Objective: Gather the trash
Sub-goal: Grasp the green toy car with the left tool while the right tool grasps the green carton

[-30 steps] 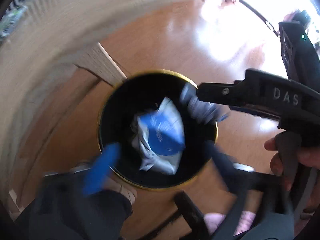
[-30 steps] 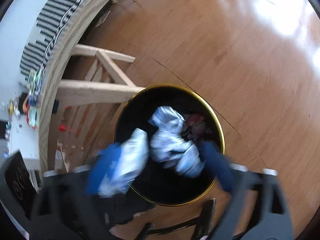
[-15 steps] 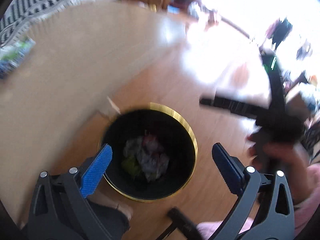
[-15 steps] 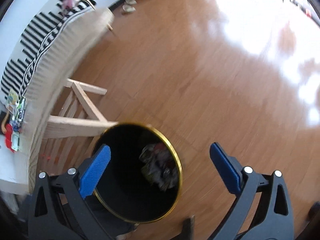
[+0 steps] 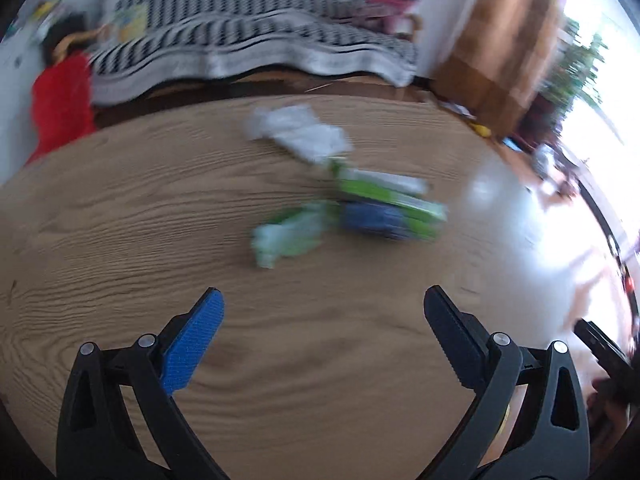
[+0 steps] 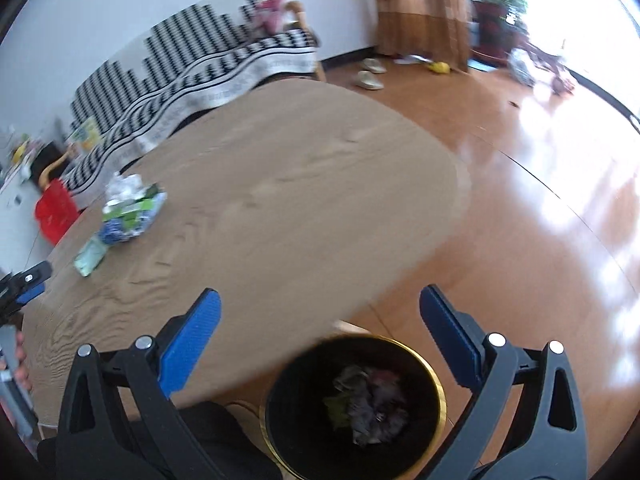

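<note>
Left wrist view looks across a round wooden desk (image 5: 120, 216), with the left gripper (image 5: 322, 312) held over its near part, jaws spread wide and nothing between them. Ahead of it lies a loose cluster of trash, blurred by motion: a crumpled white wrapper (image 5: 300, 132) farthest away, a green and white packet (image 5: 388, 196) in the middle with a dark blue piece against it, and a pale green crumpled wrapper (image 5: 286, 236) nearest the gripper. The pieces lie close together — whether they touch cannot be told. Beyond the desk stand a sofa with a black-and-white striped cover (image 5: 248, 48) and a red object (image 5: 60, 104) at the left.

The right wrist view shows the right gripper (image 6: 320, 316) with its jaws also wide apart and holding nothing, above the desk's edge and a black bin with a gold rim (image 6: 434, 380) that stands on the wooden floor (image 6: 540, 240) just beside the desk. Crumpled wrappers (image 6: 368, 404) lie at the bottom of the bin, dim in shadow. From this side the remaining trash sits well apart from the bin, on the far left part of the desk — a white, green and blue heap (image 6: 130, 208) with a flat pale green packet (image 6: 90, 256) just beside it. At the left edge, the tip of the other gripper and part of a hand (image 6: 20, 364) are in sight.
</note>
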`<action>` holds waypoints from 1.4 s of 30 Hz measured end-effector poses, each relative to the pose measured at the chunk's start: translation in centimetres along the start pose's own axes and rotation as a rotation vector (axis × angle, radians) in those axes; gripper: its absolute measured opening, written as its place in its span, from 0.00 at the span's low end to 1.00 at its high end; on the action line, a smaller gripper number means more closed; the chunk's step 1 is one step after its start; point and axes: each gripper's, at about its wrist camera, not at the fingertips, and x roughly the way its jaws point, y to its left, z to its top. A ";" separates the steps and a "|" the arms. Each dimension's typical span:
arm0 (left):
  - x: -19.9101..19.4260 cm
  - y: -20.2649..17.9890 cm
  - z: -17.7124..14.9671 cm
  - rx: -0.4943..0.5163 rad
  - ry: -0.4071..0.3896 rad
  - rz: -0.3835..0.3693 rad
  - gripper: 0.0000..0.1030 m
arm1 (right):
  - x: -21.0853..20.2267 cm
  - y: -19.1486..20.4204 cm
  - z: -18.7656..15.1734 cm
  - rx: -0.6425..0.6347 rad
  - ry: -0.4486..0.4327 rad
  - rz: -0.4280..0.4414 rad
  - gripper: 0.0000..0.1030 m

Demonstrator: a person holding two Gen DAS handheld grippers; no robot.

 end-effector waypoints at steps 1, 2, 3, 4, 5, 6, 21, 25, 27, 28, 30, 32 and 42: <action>0.5 0.8 0.5 0.004 0.006 0.011 0.95 | 0.8 1.3 0.6 -0.022 0.021 0.043 0.93; 1.1 1.1 0.8 0.017 0.011 0.021 0.95 | 1.3 2.2 1.1 -0.034 0.033 0.071 0.93; 2.0 1.3 1.5 0.055 0.029 0.032 0.95 | 1.8 3.1 1.5 -0.050 0.044 0.102 0.93; 2.6 1.3 1.9 0.085 0.046 0.036 0.95 | 2.4 4.3 1.9 -0.075 0.051 0.123 0.93; 3.0 1.4 2.3 0.111 0.064 0.039 0.95 | 2.9 5.5 2.2 -0.104 0.056 0.134 0.93; 3.9 1.1 2.7 0.139 0.089 0.033 0.95 | 3.1 6.5 2.4 -0.122 0.059 0.141 0.93; 11.1 2.7 5.1 0.121 0.147 0.043 0.95 | 13.5 20.7 10.2 -0.469 0.157 0.184 0.93; 11.7 3.2 5.8 0.086 0.099 0.069 0.95 | 15.9 24.7 10.4 -0.625 0.168 0.154 0.93; 11.9 3.6 6.2 0.081 0.091 0.071 0.95 | 16.9 26.0 10.3 -0.672 0.175 0.126 0.93; 12.0 3.8 6.2 0.080 0.085 0.079 0.95 | 17.9 26.7 10.3 -0.697 0.184 0.111 0.93; 12.1 4.5 6.4 0.078 0.067 0.107 0.95 | 18.7 26.9 10.4 -0.707 0.187 0.105 0.93; 12.2 5.0 6.5 0.073 0.061 0.124 0.95 | 20.2 27.5 10.8 -0.698 0.202 0.107 0.93; 11.7 4.6 5.9 0.119 0.079 0.075 0.95 | 22.9 28.3 12.5 -0.734 0.258 0.171 0.86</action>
